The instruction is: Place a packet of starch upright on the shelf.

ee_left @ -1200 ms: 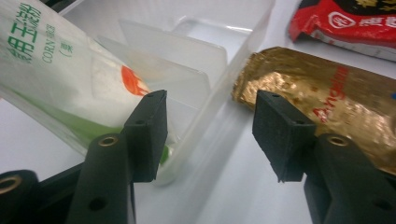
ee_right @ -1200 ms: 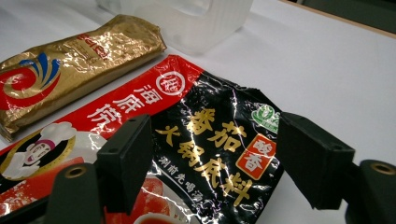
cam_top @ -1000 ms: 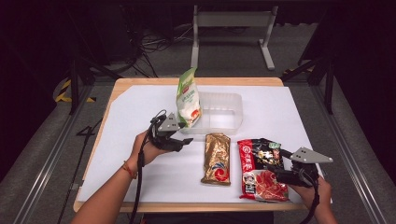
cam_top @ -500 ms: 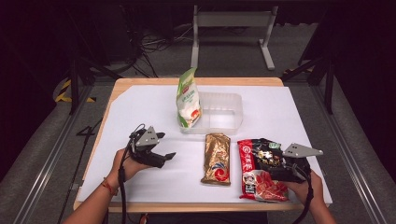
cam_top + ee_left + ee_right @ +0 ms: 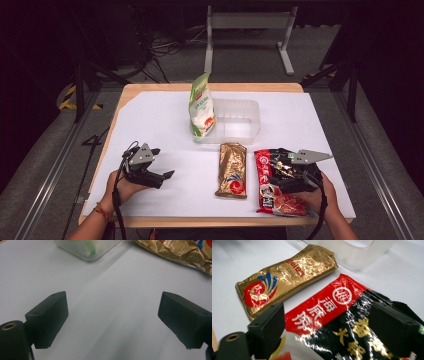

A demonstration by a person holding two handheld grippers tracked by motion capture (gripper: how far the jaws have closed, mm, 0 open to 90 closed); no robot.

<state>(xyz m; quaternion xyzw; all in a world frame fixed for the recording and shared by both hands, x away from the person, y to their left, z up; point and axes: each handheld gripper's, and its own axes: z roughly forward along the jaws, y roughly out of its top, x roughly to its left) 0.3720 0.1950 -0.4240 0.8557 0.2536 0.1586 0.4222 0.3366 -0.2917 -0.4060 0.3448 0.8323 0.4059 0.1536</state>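
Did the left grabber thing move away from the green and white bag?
Yes. The left gripper has pulled back toward the person and out to the left, away from the clear tub where the green and white bag leans. Its jaws are open over bare white table.

Your left gripper (image 5: 159,175), at the lower left of the high view, is a black tool topped with a grey three-cornered plate, and a black cable trails down from it along your forearm. A thin red-orange band circles your left wrist (image 5: 101,212). Your right gripper (image 5: 285,175), at the lower right, carries the same grey plate and black cable. In each gripper view, two blocky matte-black jaws rise from the bottom corners, each with a small screw hole; a brass-coloured ring sits at lower left.
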